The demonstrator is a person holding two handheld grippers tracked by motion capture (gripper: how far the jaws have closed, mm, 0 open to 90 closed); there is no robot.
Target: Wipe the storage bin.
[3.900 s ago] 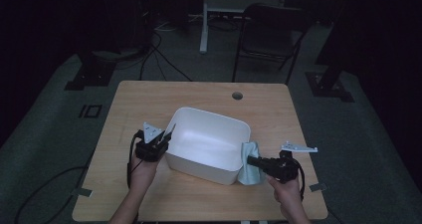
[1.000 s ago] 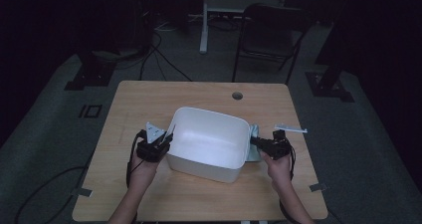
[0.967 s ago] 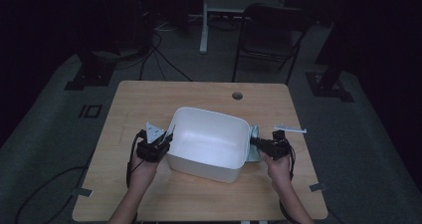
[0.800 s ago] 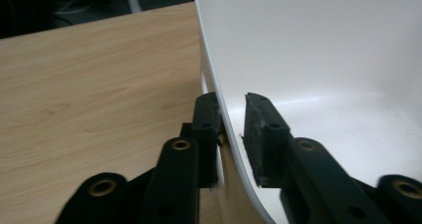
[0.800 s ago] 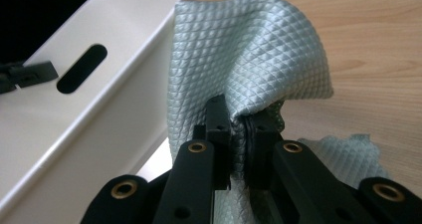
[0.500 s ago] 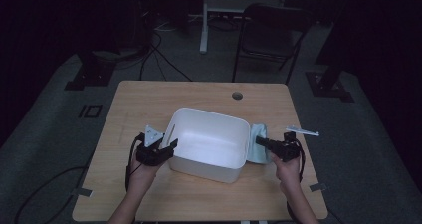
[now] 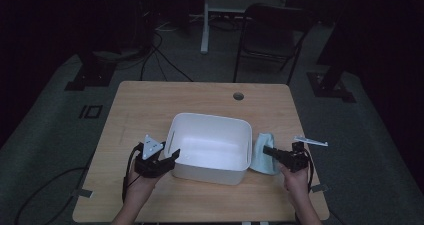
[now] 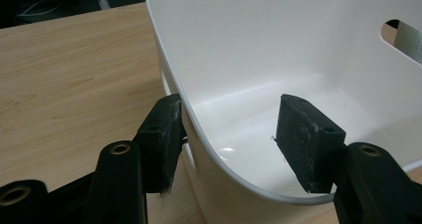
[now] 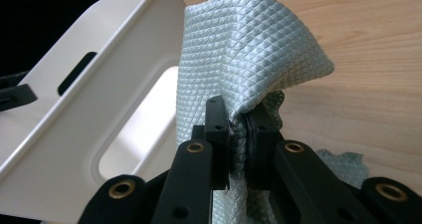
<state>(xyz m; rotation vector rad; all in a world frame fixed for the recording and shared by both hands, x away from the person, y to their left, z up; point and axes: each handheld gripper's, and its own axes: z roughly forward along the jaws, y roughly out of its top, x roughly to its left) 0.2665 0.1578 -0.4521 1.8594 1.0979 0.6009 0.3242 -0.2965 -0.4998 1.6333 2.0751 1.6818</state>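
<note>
One white plastic bin [image 7: 210, 147], rectangular with rounded corners and a slot handle cut into each short wall, is sitting at the centre of the high view on a light wooden table [image 7: 150, 105]; its inside is smooth, glossy and holding nothing.

One pale blue-green cloth [image 7: 263, 152], woven in a fine diamond pattern, is bunching up just beside the bin's right-hand wall, peaking above the jaws in the right gripper view [image 9: 249, 59] with a loose edge trailing onto the table at lower right.

Right gripper [image 7: 270, 151], at lower right of the high view: jaws are pressing closed on a fold of the cloth [image 9: 241, 149].

Left gripper [image 7: 172, 157], at lower left of the high view: jaws are standing wide apart, straddling the bin's near corner rim [image 8: 224, 159], one pad outside against the wall, the other inside and clear of it, gripping nothing.

One dark folding chair [image 7: 272, 35] is standing beyond the table at upper centre.
</note>
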